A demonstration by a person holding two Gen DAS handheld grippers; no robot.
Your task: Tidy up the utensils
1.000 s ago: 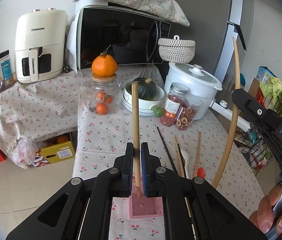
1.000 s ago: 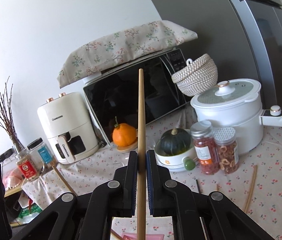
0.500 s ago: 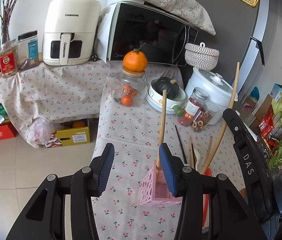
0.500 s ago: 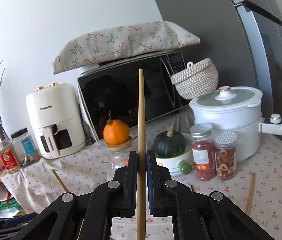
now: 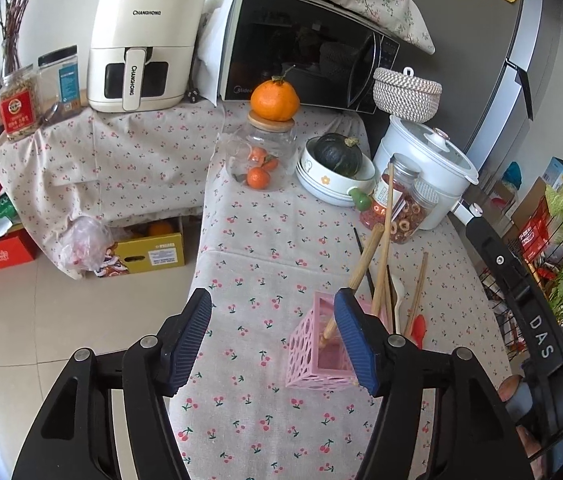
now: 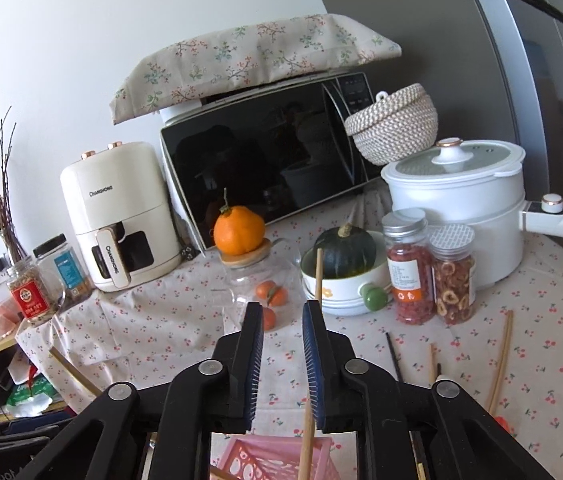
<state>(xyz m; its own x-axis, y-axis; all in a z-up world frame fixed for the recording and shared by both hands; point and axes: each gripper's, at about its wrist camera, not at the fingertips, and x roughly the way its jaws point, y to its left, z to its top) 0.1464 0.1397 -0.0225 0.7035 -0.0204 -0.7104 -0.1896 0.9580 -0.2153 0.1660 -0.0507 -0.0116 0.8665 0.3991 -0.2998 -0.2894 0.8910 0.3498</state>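
Observation:
A pink perforated utensil holder [image 5: 321, 354] stands on the cherry-print tablecloth [image 5: 273, 248]. Two wooden sticks stand in it: a thick one [image 5: 361, 266] and a thin chopstick [image 5: 384, 236], both leaning right. My left gripper [image 5: 273, 334] is open and empty, its right finger beside the holder. My right gripper [image 6: 281, 316] is open just above the holder [image 6: 277, 458]; the thin chopstick [image 6: 313, 360] rises between its fingers, ungripped. Loose chopsticks [image 5: 417, 288], a black chopstick [image 5: 361, 256] and a white spoon [image 5: 399, 296] lie on the cloth right of the holder.
Behind stand a glass jar with an orange on top [image 5: 261, 152], a bowl with a green squash [image 5: 337, 168], two spice jars [image 5: 397, 200], a white pot [image 5: 429, 168], a microwave [image 5: 305, 48] and an air fryer [image 5: 141, 44]. The table's left edge drops to the floor.
My left gripper let go of the thick stick, opened wide and pulled back. My right gripper opened and released the thin chopstick, which now stands lower in the holder.

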